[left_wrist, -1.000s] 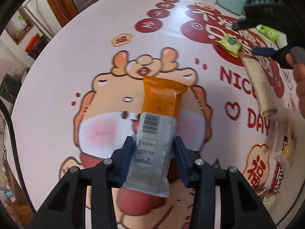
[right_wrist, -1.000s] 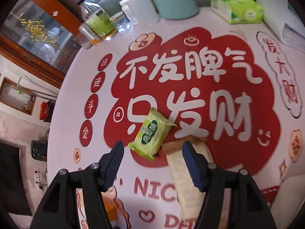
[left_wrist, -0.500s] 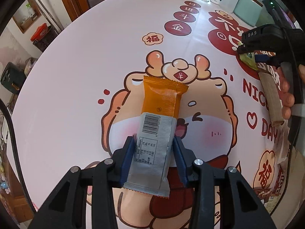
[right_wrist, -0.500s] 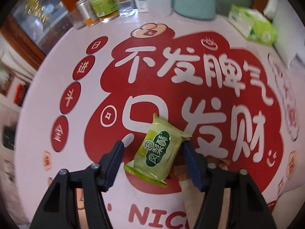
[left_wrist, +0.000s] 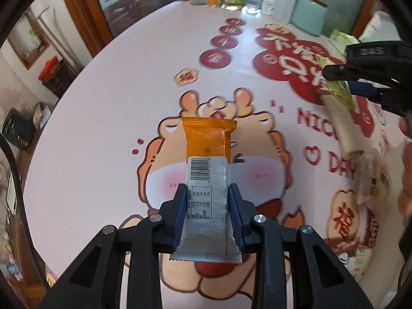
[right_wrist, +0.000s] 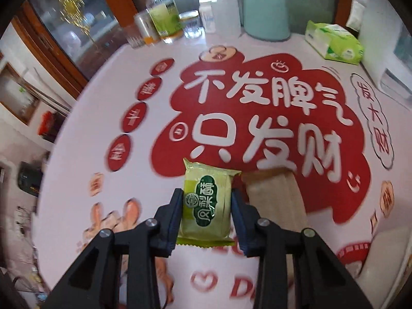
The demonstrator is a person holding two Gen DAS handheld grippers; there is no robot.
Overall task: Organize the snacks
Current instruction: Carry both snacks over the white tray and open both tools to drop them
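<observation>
My left gripper (left_wrist: 207,207) is shut on an orange-and-silver snack bar (left_wrist: 208,180) and holds it above the printed tablecloth (left_wrist: 103,128). My right gripper (right_wrist: 207,209) is shut on a green pastry packet (right_wrist: 206,203), lifted off the table; the gripper shows at the right of the left wrist view (left_wrist: 360,77) with the packet (left_wrist: 337,87) in it. A long beige wafer packet (right_wrist: 276,198) lies on the cloth just right of my right gripper, also seen in the left wrist view (left_wrist: 342,126).
Bottles and jars (right_wrist: 164,20), a teal container (right_wrist: 266,15) and a green tissue pack (right_wrist: 334,42) stand at the table's far edge. More clear-wrapped snacks (left_wrist: 370,177) lie at the right edge. A hand (left_wrist: 406,177) shows at far right.
My right gripper closed around the green packet and lifted it off the cloth. My left gripper, still holding the orange bar, shifted over the table.
</observation>
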